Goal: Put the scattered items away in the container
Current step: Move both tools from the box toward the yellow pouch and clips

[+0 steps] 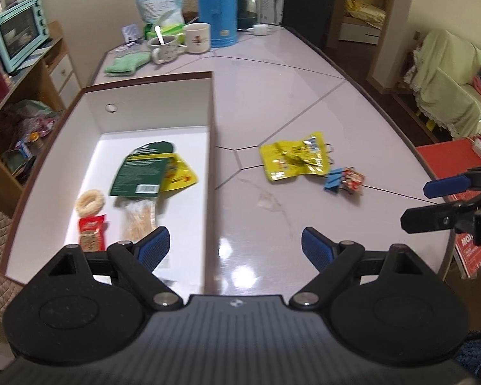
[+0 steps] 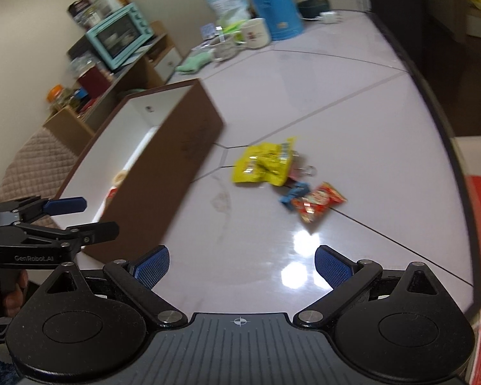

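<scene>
left hand-held gripper [image 1: 235,248] released; right hand-held gripper [image 2: 242,264] released; yellow packet [image 2: 263,163] crumpled, glossy

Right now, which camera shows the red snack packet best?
The right wrist view: the red packet lies whole and unobstructed, just right of the blue clip. In the left wrist view it is smaller, blurred and partly behind the clip.

My grippers' pads [image 1: 154,247] blue, ribbed. Box [image 2: 163,166] brown outside, white inside. Right of box: yellow packet [image 1: 293,160], blue clip [image 1: 335,181], red/white wrapper [image 2: 317,202]. Table [image 1: 272,96] pale lilac w/ dark lines.
</scene>
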`<action>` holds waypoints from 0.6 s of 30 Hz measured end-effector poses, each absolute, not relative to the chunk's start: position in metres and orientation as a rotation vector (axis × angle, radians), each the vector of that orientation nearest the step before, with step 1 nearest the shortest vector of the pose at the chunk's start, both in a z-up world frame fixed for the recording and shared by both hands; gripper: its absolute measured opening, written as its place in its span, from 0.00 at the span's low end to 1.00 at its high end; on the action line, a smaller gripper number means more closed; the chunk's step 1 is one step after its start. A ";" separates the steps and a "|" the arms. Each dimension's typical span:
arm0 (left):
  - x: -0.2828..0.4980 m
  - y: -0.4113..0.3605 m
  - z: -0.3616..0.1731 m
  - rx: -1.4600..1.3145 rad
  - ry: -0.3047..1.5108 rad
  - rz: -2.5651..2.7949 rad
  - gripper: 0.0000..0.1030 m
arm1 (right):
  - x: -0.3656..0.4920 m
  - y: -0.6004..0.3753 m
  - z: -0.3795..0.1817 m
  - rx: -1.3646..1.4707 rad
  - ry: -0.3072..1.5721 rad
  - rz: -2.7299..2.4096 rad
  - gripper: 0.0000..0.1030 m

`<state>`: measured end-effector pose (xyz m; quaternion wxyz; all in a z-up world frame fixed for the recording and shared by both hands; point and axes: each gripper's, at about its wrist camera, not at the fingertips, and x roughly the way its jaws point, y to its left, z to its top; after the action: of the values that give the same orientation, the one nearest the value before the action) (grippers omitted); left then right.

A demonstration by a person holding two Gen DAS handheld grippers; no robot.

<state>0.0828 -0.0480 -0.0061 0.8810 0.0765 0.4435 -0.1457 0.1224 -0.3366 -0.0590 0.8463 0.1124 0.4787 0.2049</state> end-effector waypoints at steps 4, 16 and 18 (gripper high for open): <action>0.087 -0.065 -0.009 0.171 0.929 -0.329 0.84 | 0.125 -0.358 -0.060 0.266 1.016 0.393 0.97; 0.105 -0.111 -0.022 0.201 0.943 -0.374 0.84 | 0.149 -0.398 -0.065 0.295 1.023 0.343 0.97; 0.110 -0.117 -0.025 0.205 0.944 -0.377 0.84 | 0.156 -0.403 -0.067 0.295 1.023 0.341 0.97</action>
<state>0.1098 -0.1174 -0.0247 0.8686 0.0979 0.4512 -0.1802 0.1559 -0.4030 -0.0669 0.8479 0.1399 0.4851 0.1617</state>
